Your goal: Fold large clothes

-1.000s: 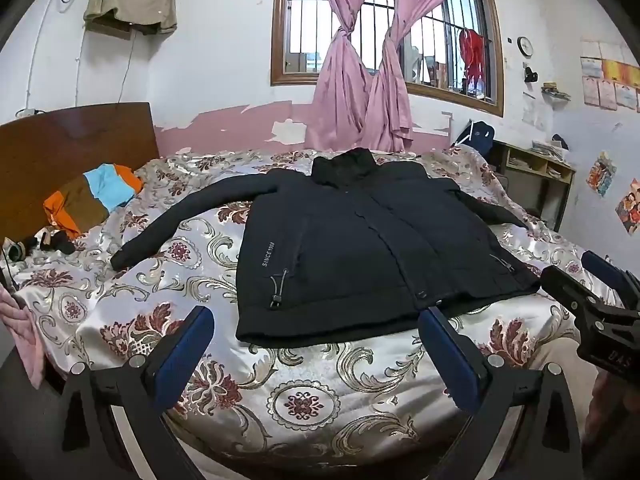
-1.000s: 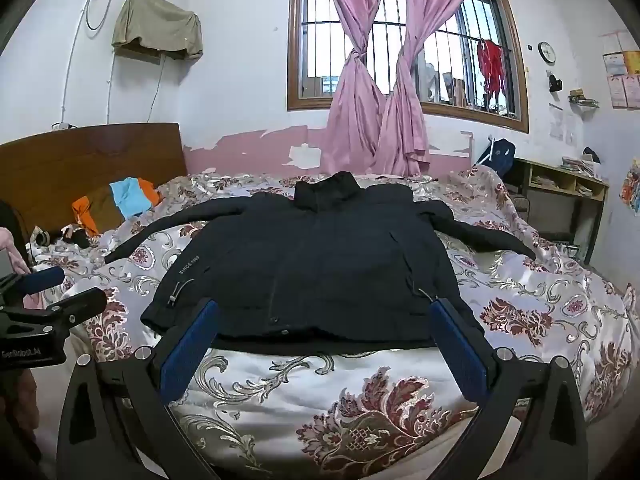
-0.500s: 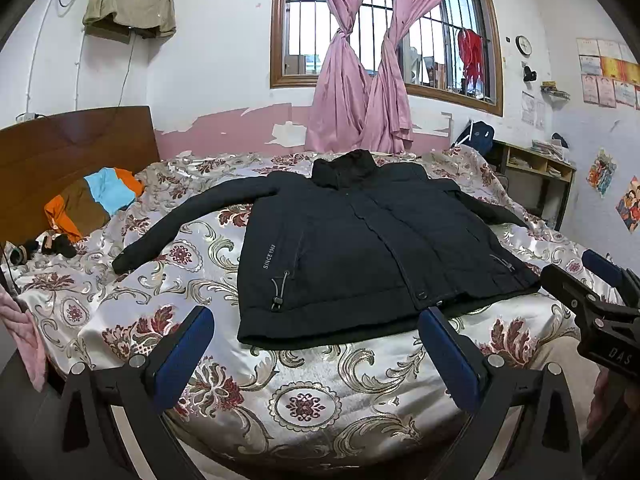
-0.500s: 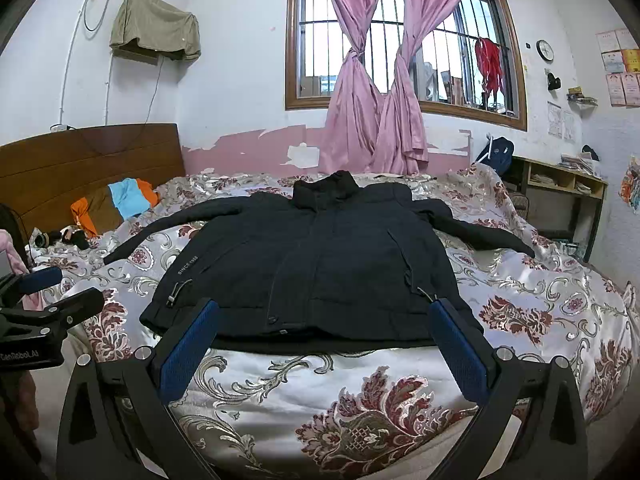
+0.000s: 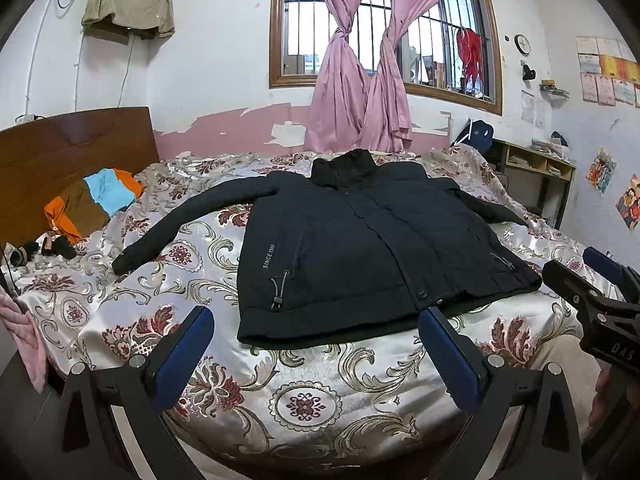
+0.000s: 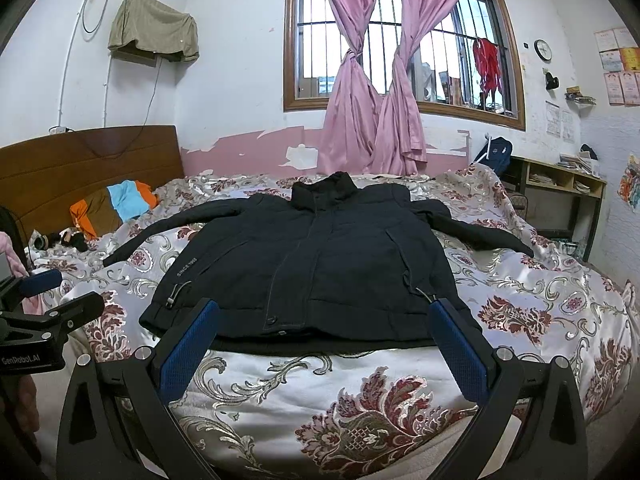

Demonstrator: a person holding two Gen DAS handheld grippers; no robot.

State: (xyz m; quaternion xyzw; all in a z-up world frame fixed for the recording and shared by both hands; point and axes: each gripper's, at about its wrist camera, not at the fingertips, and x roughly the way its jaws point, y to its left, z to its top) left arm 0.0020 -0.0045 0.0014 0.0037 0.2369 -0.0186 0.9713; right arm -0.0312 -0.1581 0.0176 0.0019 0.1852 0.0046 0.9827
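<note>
A large black jacket (image 5: 360,248) lies flat, front up, on the bed, with both sleeves spread out to the sides and its hem toward me. It also shows in the right wrist view (image 6: 316,264). My left gripper (image 5: 316,320) is open and empty, held just short of the hem at the jacket's left half. My right gripper (image 6: 324,312) is open and empty, in front of the hem's middle. Each gripper shows at the edge of the other's view.
The bed (image 5: 304,400) has a floral satin cover. An orange, brown and blue garment (image 5: 92,204) lies by the wooden headboard (image 5: 72,148). A desk (image 5: 536,176) stands at the right wall. A window with pink curtains (image 5: 360,92) is behind the bed.
Both grippers have lifted and drawn back very slightly; the jacket sits a little lower in view. Nothing was taken hold of.
</note>
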